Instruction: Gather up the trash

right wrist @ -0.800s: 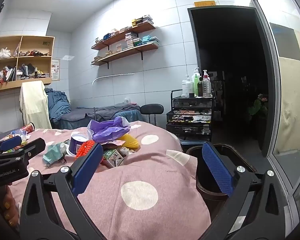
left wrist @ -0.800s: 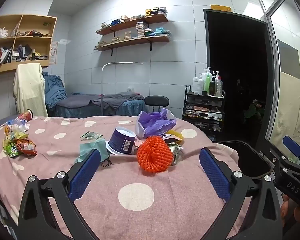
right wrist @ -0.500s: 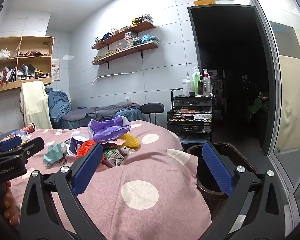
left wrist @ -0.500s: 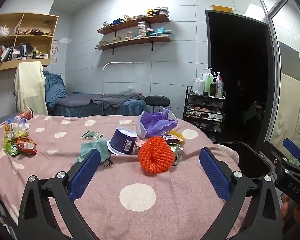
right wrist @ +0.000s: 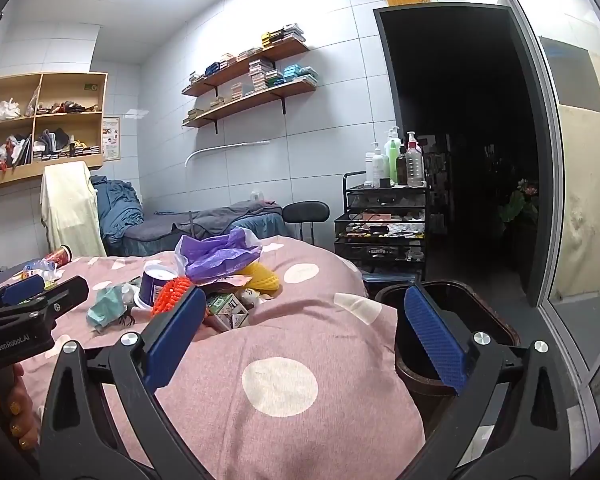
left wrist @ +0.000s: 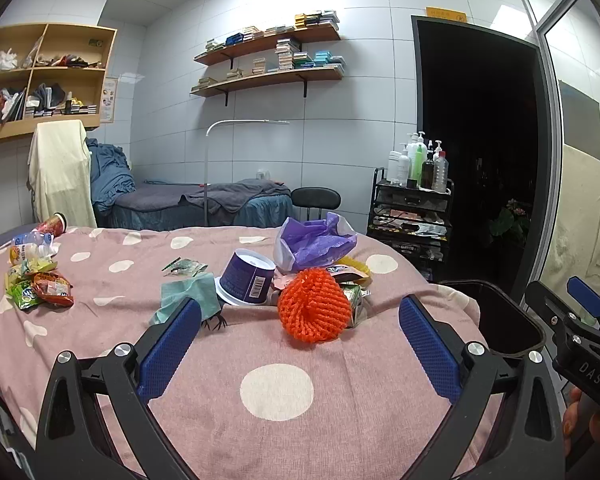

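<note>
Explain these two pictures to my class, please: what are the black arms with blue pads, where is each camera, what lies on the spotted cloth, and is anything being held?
A person holds a hand tool in each hand; each has two black fingers with blue pads and a wide-angle camera looking along them. One picture is taken from the left gripper, the other from the right gripper, and each tool shows at the edge of the other's picture. Both stand wide open and hold nothing. On the pink spotted cloth lies rubbish: an orange foam net, a purple tub on its side, a purple bag, a teal tissue and snack wrappers further left. A dark bin stands beside the bed's edge.
</note>
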`<state>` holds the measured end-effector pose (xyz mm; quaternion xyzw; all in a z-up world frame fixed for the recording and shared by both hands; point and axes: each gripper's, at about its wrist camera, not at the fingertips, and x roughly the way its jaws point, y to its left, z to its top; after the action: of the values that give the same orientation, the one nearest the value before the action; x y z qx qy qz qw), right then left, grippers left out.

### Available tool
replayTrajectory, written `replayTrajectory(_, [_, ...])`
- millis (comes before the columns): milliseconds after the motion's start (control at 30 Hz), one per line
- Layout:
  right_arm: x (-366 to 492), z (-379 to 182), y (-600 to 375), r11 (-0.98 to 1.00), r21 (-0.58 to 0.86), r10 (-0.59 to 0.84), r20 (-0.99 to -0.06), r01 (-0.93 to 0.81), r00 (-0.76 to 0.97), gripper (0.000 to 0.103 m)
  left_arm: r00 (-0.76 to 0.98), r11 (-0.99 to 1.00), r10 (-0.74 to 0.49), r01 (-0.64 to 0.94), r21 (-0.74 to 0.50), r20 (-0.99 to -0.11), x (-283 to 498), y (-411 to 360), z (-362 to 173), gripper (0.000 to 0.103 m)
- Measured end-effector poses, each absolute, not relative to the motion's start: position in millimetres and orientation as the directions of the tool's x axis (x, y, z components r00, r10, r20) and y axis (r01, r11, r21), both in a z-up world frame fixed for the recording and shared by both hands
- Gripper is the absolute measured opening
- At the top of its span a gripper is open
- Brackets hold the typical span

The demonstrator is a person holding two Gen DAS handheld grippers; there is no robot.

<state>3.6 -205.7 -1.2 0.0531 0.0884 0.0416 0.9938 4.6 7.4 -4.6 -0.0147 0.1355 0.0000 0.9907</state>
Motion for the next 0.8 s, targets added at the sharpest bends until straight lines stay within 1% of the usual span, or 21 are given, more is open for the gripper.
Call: replayTrajectory(800, [12.1, -10.4, -198.1, 0.99, 0.105, 0.113, -0.221, -0.092, 0.969, 0.098, 0.953, 0.998, 0.01, -0.025, -0.049, -0.303, 9.8, 15.4, -10.5, 0.098])
